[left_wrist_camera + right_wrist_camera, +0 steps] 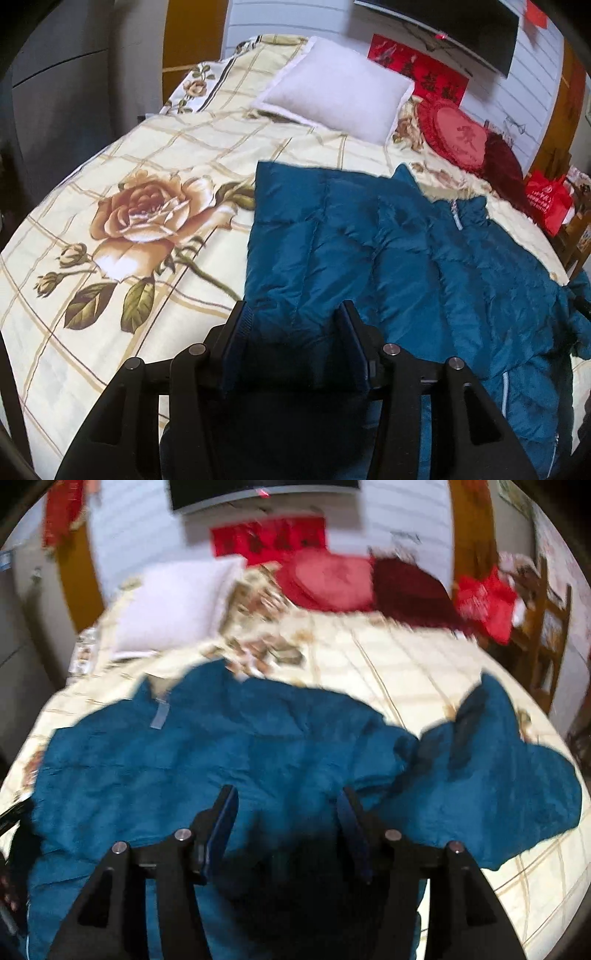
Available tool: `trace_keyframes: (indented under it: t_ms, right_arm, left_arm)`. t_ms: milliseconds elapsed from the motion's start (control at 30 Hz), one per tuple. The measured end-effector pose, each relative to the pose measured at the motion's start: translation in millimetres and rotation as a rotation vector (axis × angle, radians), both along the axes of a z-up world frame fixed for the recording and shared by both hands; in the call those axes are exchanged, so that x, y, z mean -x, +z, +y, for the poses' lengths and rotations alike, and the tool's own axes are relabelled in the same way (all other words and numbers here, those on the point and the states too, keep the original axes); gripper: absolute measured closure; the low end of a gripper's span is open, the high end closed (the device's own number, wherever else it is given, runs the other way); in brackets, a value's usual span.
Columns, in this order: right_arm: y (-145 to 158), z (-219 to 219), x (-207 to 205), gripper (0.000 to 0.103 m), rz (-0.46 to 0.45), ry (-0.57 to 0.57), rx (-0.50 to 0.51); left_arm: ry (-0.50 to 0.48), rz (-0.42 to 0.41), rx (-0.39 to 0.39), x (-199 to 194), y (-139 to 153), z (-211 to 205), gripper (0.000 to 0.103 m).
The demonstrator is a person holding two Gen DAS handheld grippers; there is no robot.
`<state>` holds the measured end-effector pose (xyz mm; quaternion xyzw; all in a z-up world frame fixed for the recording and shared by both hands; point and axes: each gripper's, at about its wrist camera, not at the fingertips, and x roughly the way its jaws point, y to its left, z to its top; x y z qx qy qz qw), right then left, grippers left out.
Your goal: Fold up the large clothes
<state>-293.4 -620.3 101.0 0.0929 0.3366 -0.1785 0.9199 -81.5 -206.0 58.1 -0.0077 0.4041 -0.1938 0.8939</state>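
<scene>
In the left wrist view, a blue padded jacket (388, 251) lies on a bed with a flowered bedspread (140, 221), its left side already turned in to a straight edge and its collar toward the far end near a white pillow (336, 88) and a red cushion (458, 136). The left gripper (295, 314) hangs over the near hem with its jaws wide and nothing between them. In the right wrist view, which is smeared by motion, the jacket (240, 746) fills the near bed and one sleeve (491, 746) sprawls out to the right; the right gripper (288, 797) is likewise spread wide and empty above the fabric. The slippery, puffy cloth could well slide out of a shallow pinch, or the folded left side could spring back open. The near hem is hidden under both grippers, and the blur hides seams and zip.
</scene>
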Motion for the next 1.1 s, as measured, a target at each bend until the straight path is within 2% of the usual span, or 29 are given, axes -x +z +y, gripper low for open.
trace_keyframes:
  t_ms: [100,167,367,433,633,800,1000,1100]
  right_arm:
    - [-5,19,-11,0.044,0.038,0.072,-0.004]
    - [-15,25,-21,0.044,0.061,0.095,-0.019]
    - [-56,27,-45,0.044,0.154,0.076,-0.029]
    - [-67,24,-48,0.044,0.152,0.072,-0.046]
    - [-59,25,-46,0.043,0.179,0.067,-0.06]
    - [-42,28,-17,0.043,0.139,0.047,-0.04]
    - [-67,24,-20,0.04,0.203,0.028,-0.001]
    - [-62,28,-19,0.04,0.217,0.024,0.008]
  left_arm:
    - [-0.011,-0.039,-0.026,4,5,-6,0.023]
    - [-0.025,-0.037,-0.026,5,4,-9,0.023]
    - [-0.056,0.005,-0.083,-1,-12,-20,0.023]
    - [-0.065,0.007,-0.097,-1,-16,-22,0.022]
    - [-0.071,0.01,-0.108,2,-17,-24,0.02]
    - [-0.068,0.007,-0.092,4,-15,-23,0.02]
    - [-0.084,-0.011,-0.063,14,-9,-26,0.02]
    - [-0.087,-0.022,-0.061,21,-5,-25,0.02]
